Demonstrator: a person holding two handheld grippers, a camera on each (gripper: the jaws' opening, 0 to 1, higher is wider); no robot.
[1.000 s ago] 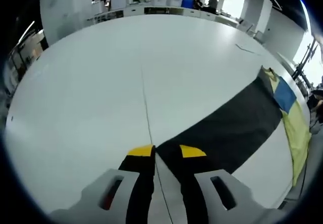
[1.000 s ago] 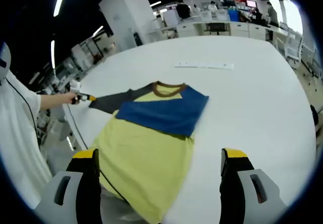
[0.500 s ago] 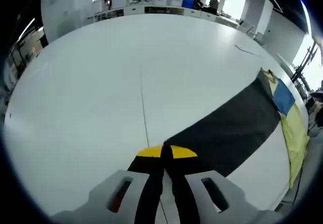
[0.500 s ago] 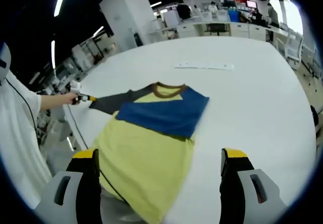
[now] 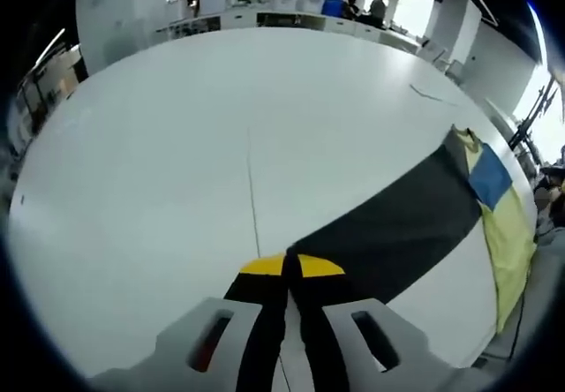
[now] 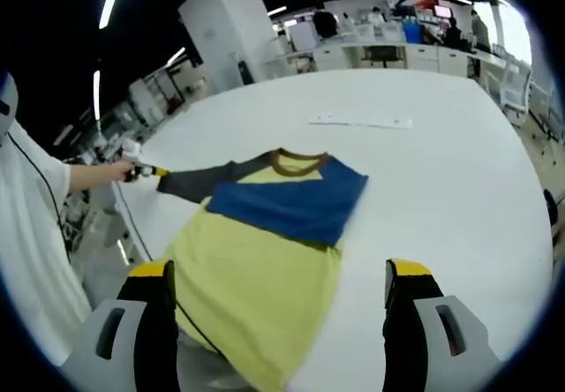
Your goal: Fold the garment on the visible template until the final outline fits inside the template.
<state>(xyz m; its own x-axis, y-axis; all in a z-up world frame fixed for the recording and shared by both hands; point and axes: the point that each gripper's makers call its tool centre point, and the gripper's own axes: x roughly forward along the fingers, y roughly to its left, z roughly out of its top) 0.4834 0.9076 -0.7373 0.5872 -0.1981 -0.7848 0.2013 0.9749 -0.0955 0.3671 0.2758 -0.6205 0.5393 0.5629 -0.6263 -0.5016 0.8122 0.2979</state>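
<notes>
Shirt point(image 6: 265, 233) lies flat on white table point(image 6: 441, 145), dark sleeve point(image 5: 388, 224) stretched outward. Left gripper point(image 5: 284, 268) is clenched on the sleeve cuff; right gripper point(image 6: 278, 286) hangs released above the hem. Fabric looks light, limp; best held at edges.

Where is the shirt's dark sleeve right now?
In the left gripper view, the dark sleeve stretches across the white table, its cuff pinched in the left hand-held gripper.
</notes>
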